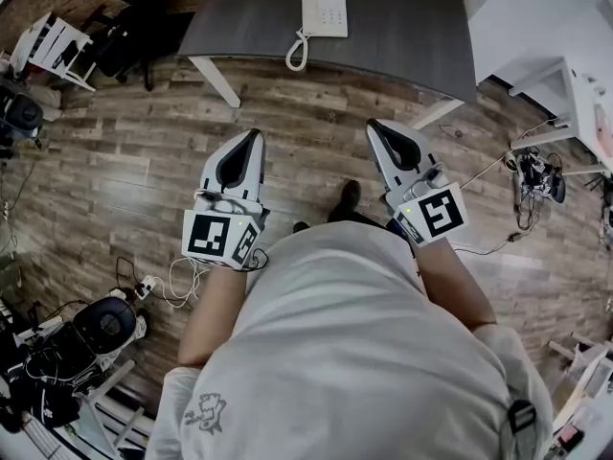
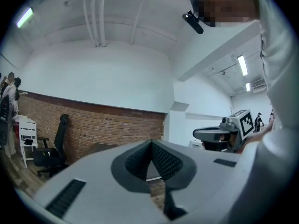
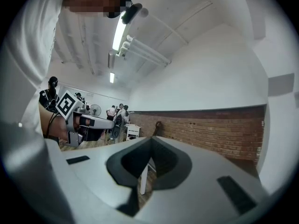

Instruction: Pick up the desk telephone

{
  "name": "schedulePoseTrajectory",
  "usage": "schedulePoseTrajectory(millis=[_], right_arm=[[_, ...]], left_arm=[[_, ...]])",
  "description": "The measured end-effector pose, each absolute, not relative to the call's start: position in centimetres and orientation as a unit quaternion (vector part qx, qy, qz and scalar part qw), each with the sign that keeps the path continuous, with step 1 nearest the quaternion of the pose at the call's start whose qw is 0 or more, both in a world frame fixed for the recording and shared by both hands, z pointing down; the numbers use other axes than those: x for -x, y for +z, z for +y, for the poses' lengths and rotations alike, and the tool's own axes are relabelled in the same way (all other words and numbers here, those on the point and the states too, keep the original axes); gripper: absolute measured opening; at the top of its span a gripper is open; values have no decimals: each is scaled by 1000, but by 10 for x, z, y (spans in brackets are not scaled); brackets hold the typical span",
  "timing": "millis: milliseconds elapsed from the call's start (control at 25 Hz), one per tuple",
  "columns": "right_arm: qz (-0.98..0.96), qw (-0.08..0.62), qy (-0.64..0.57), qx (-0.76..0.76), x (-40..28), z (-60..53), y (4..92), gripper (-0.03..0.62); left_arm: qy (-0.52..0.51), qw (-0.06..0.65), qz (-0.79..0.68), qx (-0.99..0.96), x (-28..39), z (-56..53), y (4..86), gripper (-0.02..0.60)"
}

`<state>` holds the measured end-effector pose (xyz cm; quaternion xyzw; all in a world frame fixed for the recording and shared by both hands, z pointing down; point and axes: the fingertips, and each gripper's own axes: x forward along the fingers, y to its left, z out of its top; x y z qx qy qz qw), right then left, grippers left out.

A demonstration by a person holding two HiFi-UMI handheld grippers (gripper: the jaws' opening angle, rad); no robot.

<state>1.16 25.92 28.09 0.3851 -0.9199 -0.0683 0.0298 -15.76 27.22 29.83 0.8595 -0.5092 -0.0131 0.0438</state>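
- While both grippers hang level over the wood floor (image 1: 124, 161), nothing has started: the desk telephone (image 1: 324, 12) sits untouched on the far side of the counter (image 1: 402, 36), well apart from both.
- left gripper (image 1: 253, 134): jaws together, nothing between them.
- right gripper (image 1: 374, 124): same, closed and empty.
- Still to do, by my read: step up to the counter, open a gripper, close on the desk telephone, lift.
- coiled cord (image 1: 297, 54) lies beside it and may drag.

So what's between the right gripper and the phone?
Head view: just wooden floor and bare grey table between the right gripper and the telephone.
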Motion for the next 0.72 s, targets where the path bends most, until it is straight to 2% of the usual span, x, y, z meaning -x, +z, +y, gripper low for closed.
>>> schedulePoseTrajectory(millis=[600, 640, 720], right_arm=[[-922, 49, -24, -384, -38, 208, 306, 15], [-922, 51, -21, -384, -41, 202, 309, 24], [-923, 58, -15, -381, -46, 189, 314, 58]], left_arm=[[-7, 74, -512, -856, 136, 227, 320, 11], [-6, 76, -510, -857, 133, 221, 322, 15], [-4, 81, -505, -859, 127, 209, 326, 65]])
